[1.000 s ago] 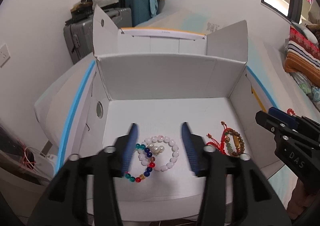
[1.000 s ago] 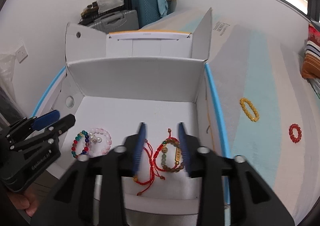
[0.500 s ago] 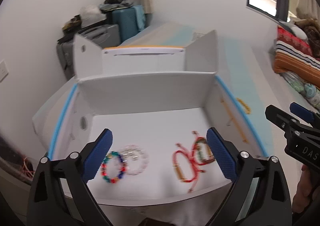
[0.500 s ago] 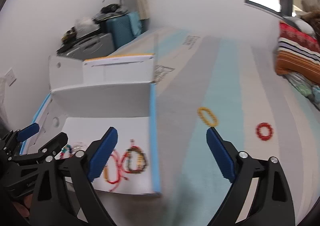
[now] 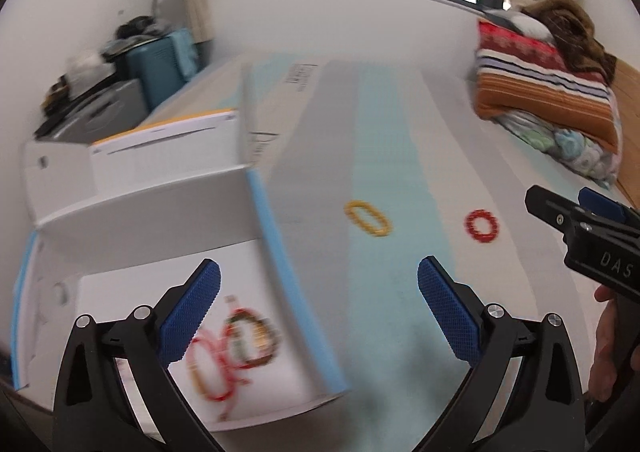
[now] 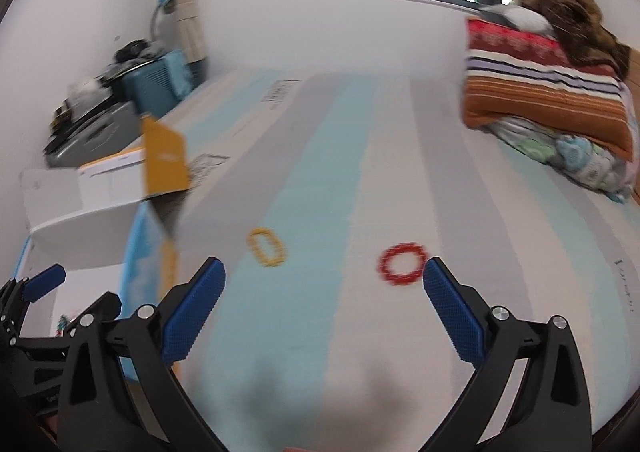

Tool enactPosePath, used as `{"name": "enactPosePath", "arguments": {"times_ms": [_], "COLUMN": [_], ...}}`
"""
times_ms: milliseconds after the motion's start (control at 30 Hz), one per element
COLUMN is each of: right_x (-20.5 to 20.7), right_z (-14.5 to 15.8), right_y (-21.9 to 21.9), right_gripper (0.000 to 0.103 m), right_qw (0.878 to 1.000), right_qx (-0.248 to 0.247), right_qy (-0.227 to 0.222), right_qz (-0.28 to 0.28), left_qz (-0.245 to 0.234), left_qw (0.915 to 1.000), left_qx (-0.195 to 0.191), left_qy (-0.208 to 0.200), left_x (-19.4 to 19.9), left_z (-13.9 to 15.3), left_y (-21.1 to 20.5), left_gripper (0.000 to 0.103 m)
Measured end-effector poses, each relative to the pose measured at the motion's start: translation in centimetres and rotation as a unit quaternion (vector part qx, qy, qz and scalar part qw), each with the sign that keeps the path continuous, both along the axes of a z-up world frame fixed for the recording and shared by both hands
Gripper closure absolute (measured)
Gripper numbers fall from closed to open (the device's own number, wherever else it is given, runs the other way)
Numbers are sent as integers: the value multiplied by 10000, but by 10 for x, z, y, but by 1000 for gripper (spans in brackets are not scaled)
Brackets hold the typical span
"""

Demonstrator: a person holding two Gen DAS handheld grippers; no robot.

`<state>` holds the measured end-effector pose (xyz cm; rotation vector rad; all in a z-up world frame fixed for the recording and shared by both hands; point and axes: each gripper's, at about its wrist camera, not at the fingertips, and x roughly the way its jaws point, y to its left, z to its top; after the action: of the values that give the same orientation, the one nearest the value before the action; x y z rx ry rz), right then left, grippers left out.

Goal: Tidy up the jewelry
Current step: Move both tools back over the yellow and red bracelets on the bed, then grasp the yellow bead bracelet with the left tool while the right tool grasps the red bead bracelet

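Grippers both spread wide, nothing between their blue pads! Left gripper (image 5: 318, 314) hangs over the right wall of the white cardboard box (image 5: 160, 211), one finger above the box floor, the other over the striped bed (image 5: 392, 139) outside it. On that box floor, low and near the blue-edged wall, lies a blurred tangle: a red cord bracelet (image 5: 212, 368) touching a brown and green bead bracelet (image 5: 252, 340). Out on the bed, the yellow bead bracelet (image 5: 367, 218) sits on the pale blue stripe, and the red bead bracelet (image 5: 482, 226) lies well to its right on the lighter stripe, the two clearly apart.

Right gripper (image 6: 324, 310) hovers over open bed, fingers far apart and holding nothing. From its view the yellow bead bracelet (image 6: 267, 246) lies ahead of the left finger, while the red bead bracelet (image 6: 401, 263) sits just beside the tip of the right finger; whether they touch, I cannot tell. The box (image 6: 80, 211) shows at the left edge with an orange flap (image 6: 165, 157) standing up.

Lettering now: "DAS" reads in white on the right gripper's black body (image 5: 600, 252) as seen from the left wrist. Printed text on the bed cover is too blurred to read. Striped folded blankets (image 6: 544, 79) are piled at the far right, suitcases (image 6: 152, 83) in the far corner.
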<state>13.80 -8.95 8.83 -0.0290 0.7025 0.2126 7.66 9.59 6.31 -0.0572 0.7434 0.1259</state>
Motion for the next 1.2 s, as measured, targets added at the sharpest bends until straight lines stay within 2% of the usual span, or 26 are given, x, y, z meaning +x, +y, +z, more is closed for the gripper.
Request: {"name": "enactPosePath", "arguments": {"times_ms": [133,267,500,633,767,800,867,933,1000,1033,1067,1100,1133,1200], "right_x": [28,55,107,137,159,163,168,171,171,170,170,169,169,167], "right_z": [-12,-32,-82,-118,-150,-158,-171,-181,-184,-184,-184,-184,-184,-184], "right_y": [-40,-74,-99,-100,-96,-95,-95,-94,-94,-94,-93,-92,-91,-91], "right_gripper": [8,8,9,19,32,34,44,49,57,65,76,80,86,88], "right_qw": [9997,9987,9960,9935,9910,9903,9892,9888,9897,9902,9906,9909,9911,9913], "right_qx": [-27,-19,-35,5,-91,-118,-163,-256,-340,-400,-411,-386,-347,-329], "right_qy": [120,311,766,1058,1278,1330,1401,1421,1327,1262,1236,1233,1238,1229], "right_qz": [-232,-397,-450,-414,-395,-383,-391,-390,-412,-439,-417,-374,-341,-341], "left_qz": [-214,-151,-9,111,219,238,248,258,276,305,337,401,450,547], "left_qw": [9997,9996,9991,9986,9970,9967,9961,9957,9949,9948,9947,9946,9944,9938], "left_qx": [-98,-140,-53,-7,-146,-169,-238,-252,-254,-248,-261,-249,-243,-276], "left_qy": [84,167,421,515,730,761,809,852,934,944,934,928,920,923], "left_x": [35,74,143,173,200,203,210,215,218,217,217,217,217,216], "left_z": [-8,-22,-66,-96,-128,-133,-144,-154,-162,-164,-165,-165,-164,-164], "left_y": [-36,-61,-81,-79,-69,-67,-65,-64,-62,-62,-61,-60,-59,-55], "left_gripper": [6,6,6,6,6,6,6,7,14,15,21,32,37,55]}}
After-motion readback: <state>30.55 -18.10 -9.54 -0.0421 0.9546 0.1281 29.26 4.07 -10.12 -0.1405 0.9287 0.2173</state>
